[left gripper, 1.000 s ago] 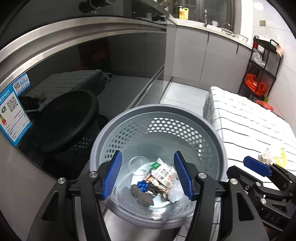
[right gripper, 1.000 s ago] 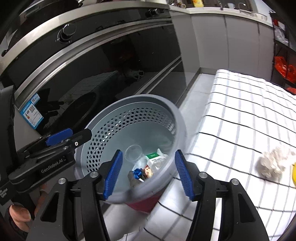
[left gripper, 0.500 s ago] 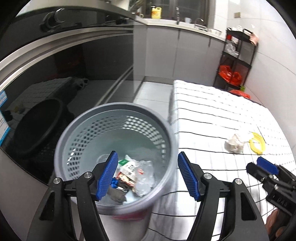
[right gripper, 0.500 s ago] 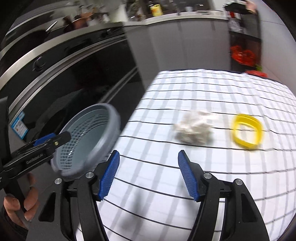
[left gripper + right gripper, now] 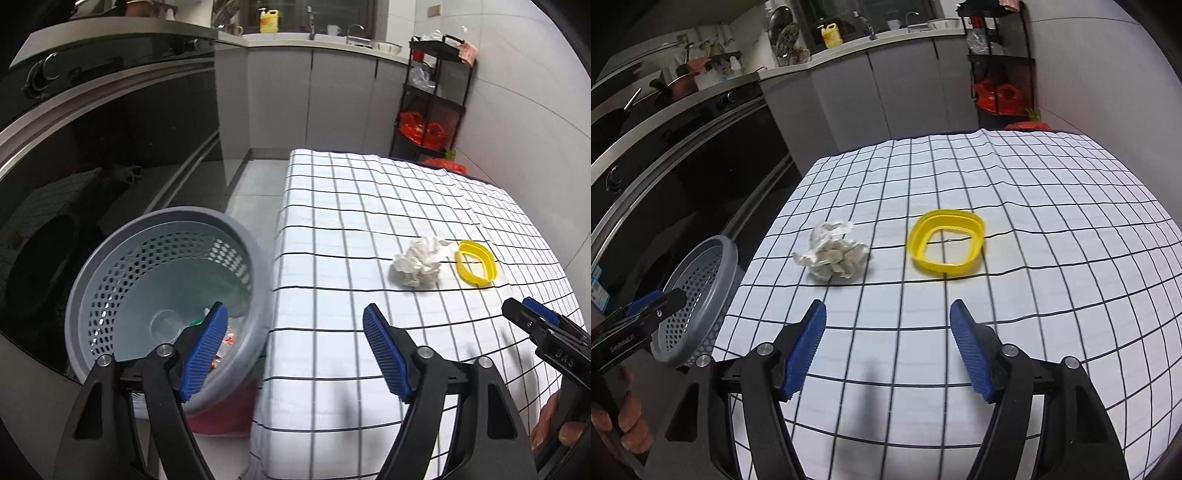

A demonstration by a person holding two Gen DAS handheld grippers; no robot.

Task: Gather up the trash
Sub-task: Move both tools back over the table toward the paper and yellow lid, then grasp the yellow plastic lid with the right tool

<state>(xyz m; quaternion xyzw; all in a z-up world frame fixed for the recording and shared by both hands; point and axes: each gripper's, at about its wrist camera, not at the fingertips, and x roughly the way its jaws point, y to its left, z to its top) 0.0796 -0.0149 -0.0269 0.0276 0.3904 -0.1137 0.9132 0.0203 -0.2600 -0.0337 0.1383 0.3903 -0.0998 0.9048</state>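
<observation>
A crumpled white paper wad point(image 5: 833, 258) point(image 5: 417, 266) and a yellow plastic ring point(image 5: 946, 241) point(image 5: 475, 262) lie side by side on the checked tablecloth point(image 5: 1034, 295). A grey perforated bin point(image 5: 110, 280) point(image 5: 698, 291) stands off the table's left edge, with wrappers and a clear cup inside. My right gripper point(image 5: 887, 343) hovers over the cloth just short of the wad and ring, jaws opening, nothing between them. My left gripper point(image 5: 295, 349) straddles the bin rim and the table edge, jaws opening, empty.
A dark oven front point(image 5: 92, 147) and grey cabinets point(image 5: 295, 92) run along the left and back. A black shelf rack point(image 5: 432, 96) with red bags stands at the far right corner. A yellow bottle point(image 5: 830, 35) sits on the counter.
Both grippers swung right, away from over the bin toward the table. The wad and ring came into the middle of the right wrist view. Both jaws stand wider apart.
</observation>
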